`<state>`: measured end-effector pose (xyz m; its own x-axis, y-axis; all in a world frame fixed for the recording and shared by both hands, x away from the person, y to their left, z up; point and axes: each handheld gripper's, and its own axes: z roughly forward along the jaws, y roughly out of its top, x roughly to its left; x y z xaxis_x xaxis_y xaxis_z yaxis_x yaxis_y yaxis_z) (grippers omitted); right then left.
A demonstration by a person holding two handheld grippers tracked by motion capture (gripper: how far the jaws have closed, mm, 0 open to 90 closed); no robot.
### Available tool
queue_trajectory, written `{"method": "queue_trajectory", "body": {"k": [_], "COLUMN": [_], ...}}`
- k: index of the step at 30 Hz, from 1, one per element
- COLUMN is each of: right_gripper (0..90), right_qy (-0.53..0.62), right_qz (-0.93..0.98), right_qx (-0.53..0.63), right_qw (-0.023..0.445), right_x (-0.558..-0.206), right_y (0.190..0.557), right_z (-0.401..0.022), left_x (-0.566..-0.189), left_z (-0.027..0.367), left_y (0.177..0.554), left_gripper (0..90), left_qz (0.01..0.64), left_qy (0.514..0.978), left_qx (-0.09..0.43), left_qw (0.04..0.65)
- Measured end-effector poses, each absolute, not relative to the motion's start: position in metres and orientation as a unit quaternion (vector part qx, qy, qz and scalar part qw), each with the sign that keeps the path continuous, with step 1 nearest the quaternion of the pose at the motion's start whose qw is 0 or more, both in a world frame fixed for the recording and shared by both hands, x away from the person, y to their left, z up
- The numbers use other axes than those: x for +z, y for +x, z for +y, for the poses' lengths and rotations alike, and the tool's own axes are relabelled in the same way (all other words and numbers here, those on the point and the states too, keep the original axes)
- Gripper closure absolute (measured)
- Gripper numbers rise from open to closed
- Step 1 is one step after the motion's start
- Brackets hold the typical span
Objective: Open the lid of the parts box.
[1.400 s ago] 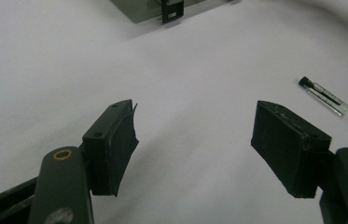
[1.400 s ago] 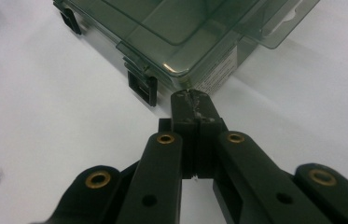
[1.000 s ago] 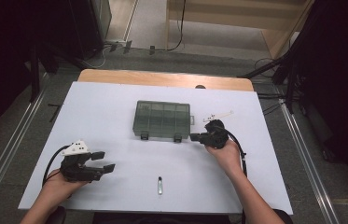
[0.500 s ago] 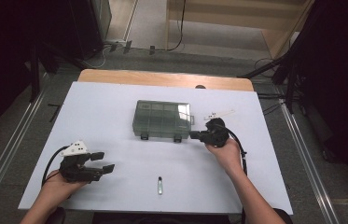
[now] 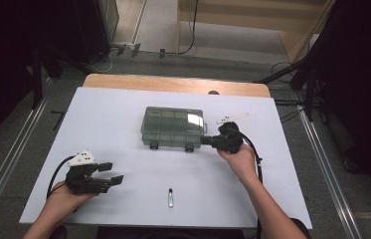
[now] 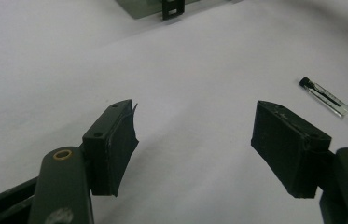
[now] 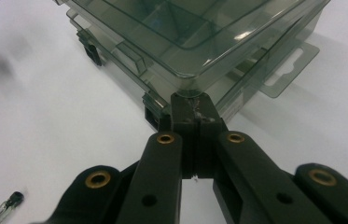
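Note:
A smoky clear compartment box (image 5: 173, 127) lies mid-table, lid down, with two dark latches on its near side. My right gripper (image 5: 204, 141) is shut, nothing between its jaws. In the right gripper view its joined tips (image 7: 192, 105) touch the box (image 7: 199, 37) at its near right corner, just under the lid's rim. My left gripper (image 5: 112, 173) rests at the near left of the table, open and empty, jaws wide apart (image 6: 195, 140). A small glass vial with a black cap (image 5: 170, 197) lies on the sheet between the two hands, also in the left gripper view (image 6: 325, 97).
The white sheet (image 5: 282, 189) covers the table, with a wooden strip (image 5: 173, 83) bare along the far edge. A thin white plastic strip (image 5: 232, 118) lies just right of the box. The box's hang tab (image 7: 286, 70) sticks out on its right side.

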<state>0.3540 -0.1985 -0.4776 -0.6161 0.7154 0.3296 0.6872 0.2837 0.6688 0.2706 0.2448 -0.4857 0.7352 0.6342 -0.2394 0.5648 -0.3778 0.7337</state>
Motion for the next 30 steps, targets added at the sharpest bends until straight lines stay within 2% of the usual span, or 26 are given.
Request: {"method": "queue_trajectory", "body": {"k": [7, 16, 30], "right_gripper": [90.0, 90.0, 90.0], "right_qy": [0.437, 0.436, 0.432], "right_qz": [0.799, 0.797, 0.793], "right_qx": [0.412, 0.417, 0.430], "right_qw": [0.016, 0.011, 0.008], "right_x": [-0.473, -0.467, -0.458], "right_y": [0.357, 0.360, 0.366], "right_z": [-0.199, -0.200, -0.204], "left_x": [-0.482, -0.473, -0.465], "left_z": [0.240, 0.231, 0.213], "left_y": [0.276, 0.296, 0.324], "left_gripper": [30.1, 30.0, 30.2], "left_qz": [0.362, 0.366, 0.365], "left_qy": [0.831, 0.825, 0.830], "left_qx": [0.050, 0.029, 0.030], "left_qw": [0.420, 0.430, 0.420]}}
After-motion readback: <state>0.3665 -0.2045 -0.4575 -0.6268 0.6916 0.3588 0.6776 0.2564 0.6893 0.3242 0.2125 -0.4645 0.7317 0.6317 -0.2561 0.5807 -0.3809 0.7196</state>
